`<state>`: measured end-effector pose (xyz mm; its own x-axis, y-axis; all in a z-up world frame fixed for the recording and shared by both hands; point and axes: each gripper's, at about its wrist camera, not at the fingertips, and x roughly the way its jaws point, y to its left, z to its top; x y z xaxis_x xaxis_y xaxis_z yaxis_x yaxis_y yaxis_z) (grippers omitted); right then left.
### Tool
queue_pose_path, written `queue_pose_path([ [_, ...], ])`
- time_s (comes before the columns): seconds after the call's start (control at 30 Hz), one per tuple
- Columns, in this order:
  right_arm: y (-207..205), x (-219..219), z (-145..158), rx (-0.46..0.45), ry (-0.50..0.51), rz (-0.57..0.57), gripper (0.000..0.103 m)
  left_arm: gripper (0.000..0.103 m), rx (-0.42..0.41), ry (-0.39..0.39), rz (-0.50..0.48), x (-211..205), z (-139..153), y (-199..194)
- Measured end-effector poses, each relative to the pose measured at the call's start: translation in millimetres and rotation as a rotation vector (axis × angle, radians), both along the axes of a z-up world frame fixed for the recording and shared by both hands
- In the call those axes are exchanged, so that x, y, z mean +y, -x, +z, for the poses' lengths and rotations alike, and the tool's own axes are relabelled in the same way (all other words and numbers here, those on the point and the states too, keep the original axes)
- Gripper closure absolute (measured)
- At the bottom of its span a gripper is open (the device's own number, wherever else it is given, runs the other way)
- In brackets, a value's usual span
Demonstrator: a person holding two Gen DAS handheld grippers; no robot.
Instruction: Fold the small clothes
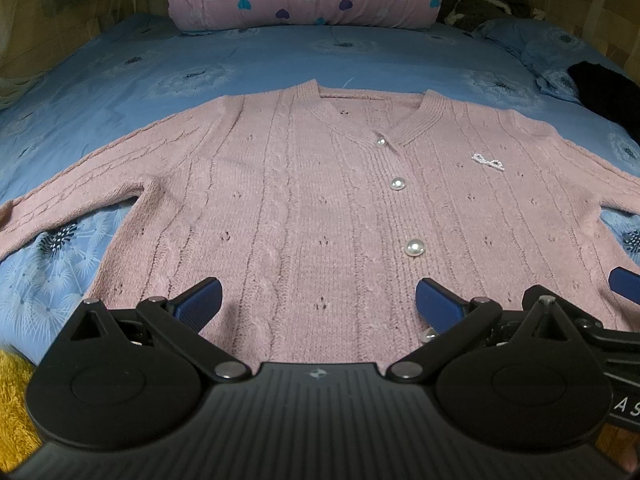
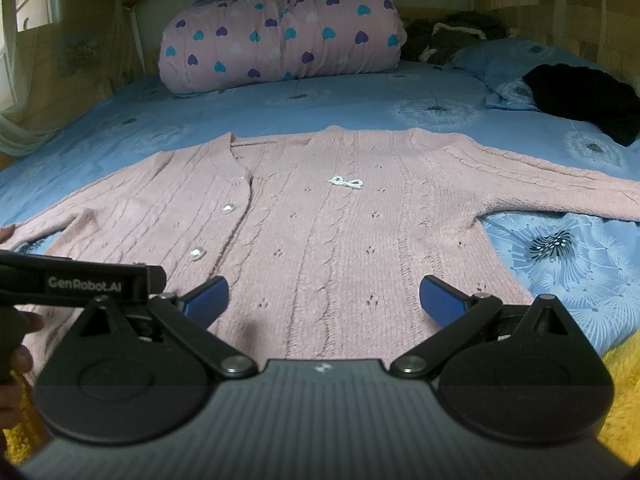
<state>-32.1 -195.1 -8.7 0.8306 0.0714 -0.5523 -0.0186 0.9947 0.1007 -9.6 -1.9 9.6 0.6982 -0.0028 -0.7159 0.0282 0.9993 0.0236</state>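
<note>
Two grippers wide over a flat cardigan

Both the left gripper (image 1: 318, 300) and right gripper (image 2: 324, 298) hover with fingers spread wide, holding nothing. Directly ahead of them, a pink cardigan (image 1: 320, 200) lies buttoned, sleeves outstretched, on the blue bedsheet (image 1: 120, 80).

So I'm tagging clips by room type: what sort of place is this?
Most likely a bedroom. A pink cardigan lies spread flat on a bed with a blue dandelion-print sheet, and a rolled pink quilt with heart print sits at the far end.
</note>
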Motion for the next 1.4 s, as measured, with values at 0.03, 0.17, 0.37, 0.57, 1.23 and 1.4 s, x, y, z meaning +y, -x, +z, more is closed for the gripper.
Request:
queue_pose_path([
  [0.03, 0.2, 0.1, 0.0, 0.0, 0.0, 0.0, 0.0, 0.0, 0.0, 0.0, 0.0, -0.1, 0.0, 0.0],
  [0.17, 1.3, 0.5, 0.0, -0.002, 0.004, 0.003, 0.0, 0.0, 0.001, -0.001, 0.0, 0.1, -0.2, 0.2],
  [0.37, 0.8, 0.3, 0.9, -0.001, 0.005, 0.005, 0.0, 0.0, -0.001, -0.003, -0.008, -0.9, 0.6, 1.5],
  [0.57, 1.1, -1.2, 3.9, -0.005, 0.003, 0.005, 0.0, 0.0, -0.004, 0.0, -0.013, -3.0, 5.8, 0.7],
  [1.23, -8.4, -32.4, 23.1, -0.02, -0.062, -0.049, 0.0, 0.0, 0.0, 0.018, -0.003, -2.3, 25.4, -16.7],
  [1.4, -22.9, -58.1, 38.2, -0.041, -0.099, -0.113, 0.0, 0.0, 0.002, 0.021, -0.009, -4.5, 32.0, -29.9],
])
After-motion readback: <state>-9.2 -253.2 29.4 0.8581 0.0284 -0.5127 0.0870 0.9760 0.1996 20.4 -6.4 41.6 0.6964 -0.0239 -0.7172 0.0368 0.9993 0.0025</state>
